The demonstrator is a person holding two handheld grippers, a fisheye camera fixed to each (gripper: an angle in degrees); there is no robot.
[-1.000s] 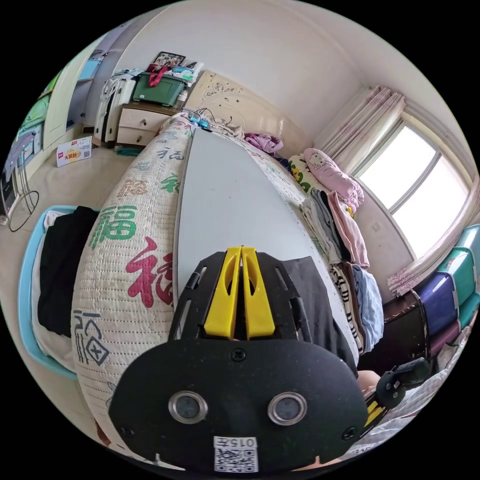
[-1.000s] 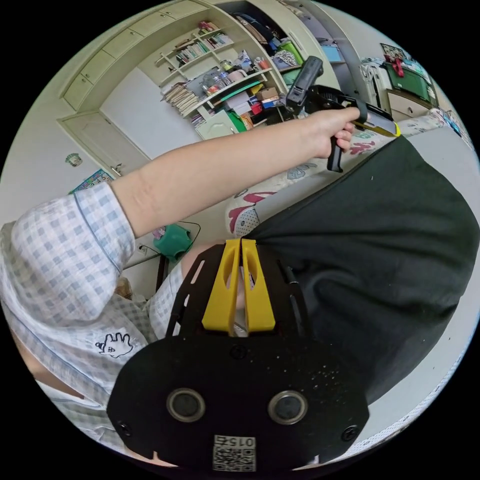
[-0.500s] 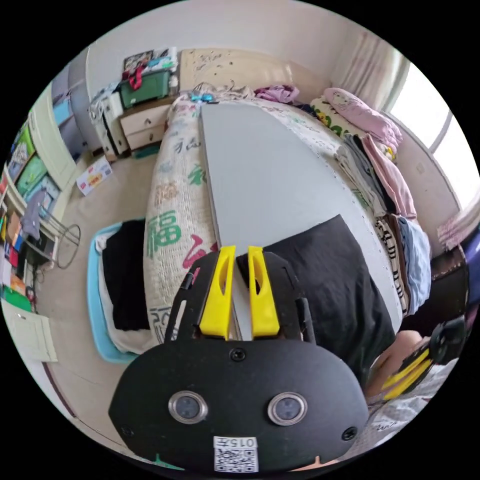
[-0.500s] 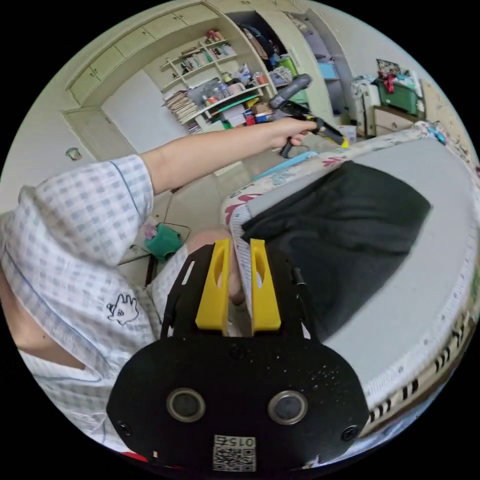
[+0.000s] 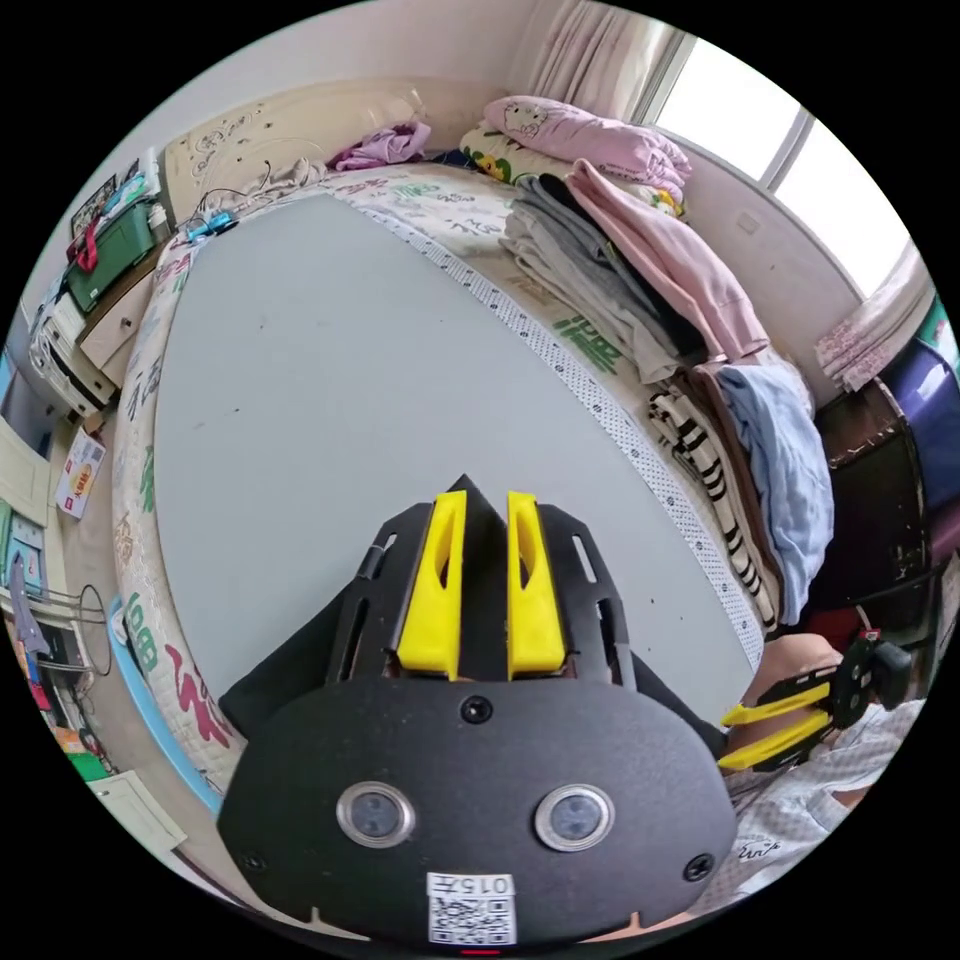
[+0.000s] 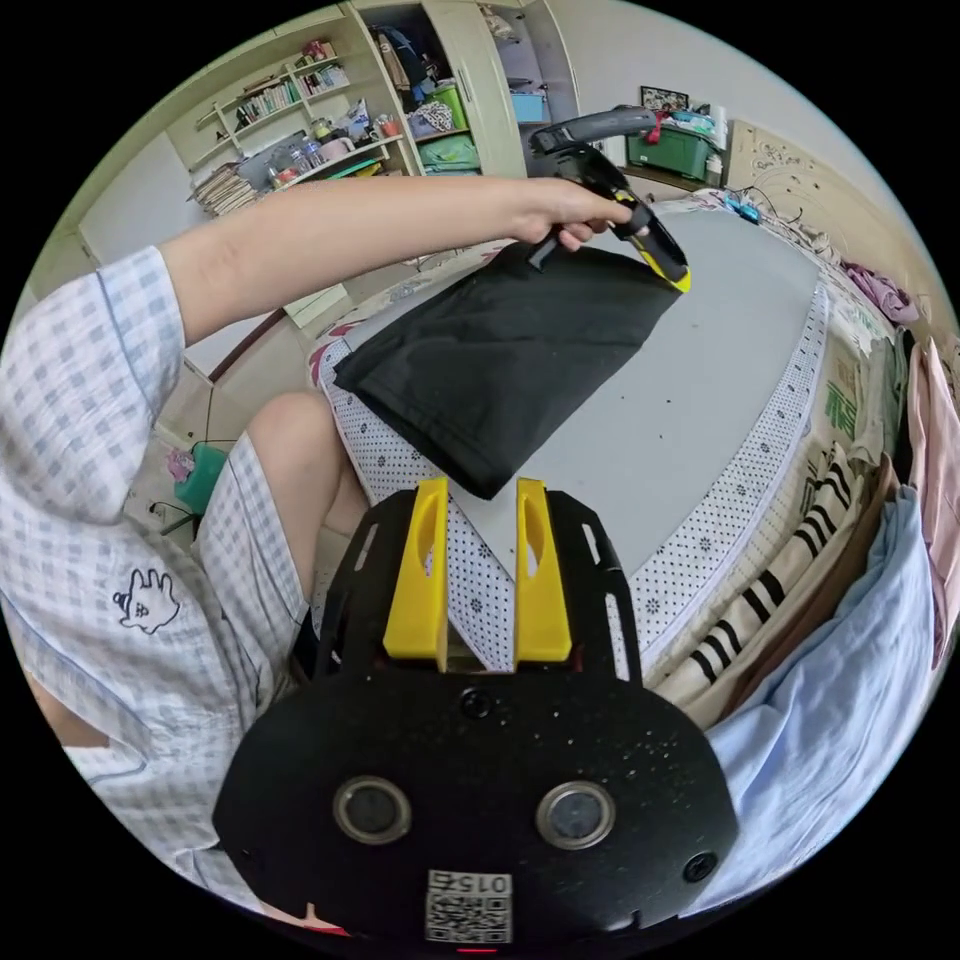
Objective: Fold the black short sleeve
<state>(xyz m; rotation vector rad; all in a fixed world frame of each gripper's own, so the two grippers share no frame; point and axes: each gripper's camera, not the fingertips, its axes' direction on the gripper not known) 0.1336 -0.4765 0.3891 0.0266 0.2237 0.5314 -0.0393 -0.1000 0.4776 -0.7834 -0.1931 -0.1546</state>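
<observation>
The black short sleeve [image 6: 500, 370] lies folded into a flat rectangle on the near end of the grey board [image 6: 720, 380]. In the right gripper view, a hand holds my left gripper [image 6: 665, 272] tip-down on the garment's far corner. In the left gripper view, my left gripper [image 5: 485, 497] has its jaws apart, with black cloth [image 5: 290, 680] showing between and under them. My right gripper [image 6: 481, 487] stands open just short of the garment's near corner, with nothing between its jaws. It also appears at the lower right of the left gripper view, as the right gripper [image 5: 775, 725], jaws parted.
The board [image 5: 350, 380] rests on a bed with a patterned quilt [image 5: 150, 640]. Stacks of folded clothes [image 5: 620, 270] and a blue cloth [image 6: 850, 680] line the window side. A person in checked clothes [image 6: 80, 450] sits at the board's near end. Shelves and cupboards [image 6: 330, 110] stand behind.
Both grippers have opened and let go of the black garment, which now lies flat. My left gripper has moved to its far corner, and the right has drawn back from it.
</observation>
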